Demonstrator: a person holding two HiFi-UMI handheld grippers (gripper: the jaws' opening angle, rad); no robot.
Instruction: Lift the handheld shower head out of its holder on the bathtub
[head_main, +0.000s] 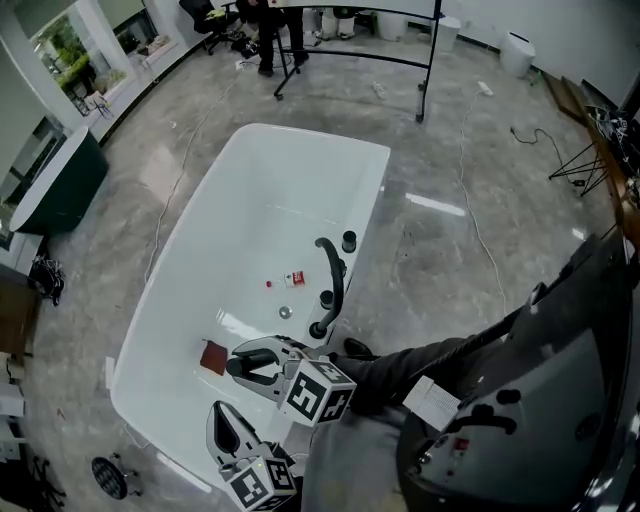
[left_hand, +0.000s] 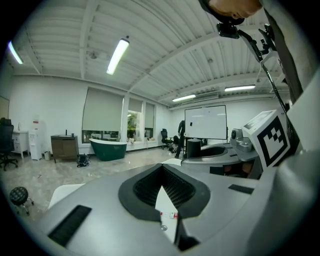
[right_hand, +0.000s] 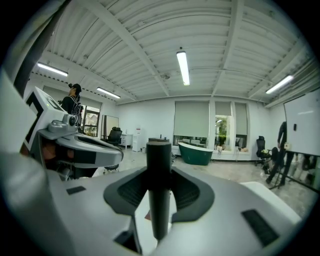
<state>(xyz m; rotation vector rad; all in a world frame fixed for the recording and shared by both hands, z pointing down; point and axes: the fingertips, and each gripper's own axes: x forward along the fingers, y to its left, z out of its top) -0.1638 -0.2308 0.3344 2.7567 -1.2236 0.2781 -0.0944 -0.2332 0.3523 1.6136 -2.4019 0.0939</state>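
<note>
Head view puts a green tub (head_main: 55, 185) at the far left; right of it, filling the middle, we see the white tub (head_main: 190, 250), its near end below us; on its floor lie a dark red square (head_main: 213, 357), then a drain (head_main: 285, 312) and, just beyond it, a small red-and-white item (head_main: 294, 280). Both grippers hang over the tub's near end; the left gripper (left_hand: 161, 172) sits lower and further left; its own view shows the jaws a little apart with nothing between them, only the tub floor showing through the gap. Just right of it, the right gripper (right_hand: 159, 172) is clamped on the shower head (right_hand: 159, 150), a black cylinder; it stands upright between the jaws, flat top above them and narrower end below, against the white of the tub; the left gripper view shows the same cylinder in those jaws. Right again, on the tub's right rim, stand black fittings (head_main: 318, 330): a curved pipe (head_main: 335, 275) with one knob (head_main: 348, 241) beyond it and another beside it; we hold the shower head left of these, over the tub; whether it touches any of them we cannot tell. A dark sleeve (head_main: 420, 360) reaches in from the right; cables (head_main: 478, 235) trail over the grey floor (head_main: 450, 150) further right.
</note>
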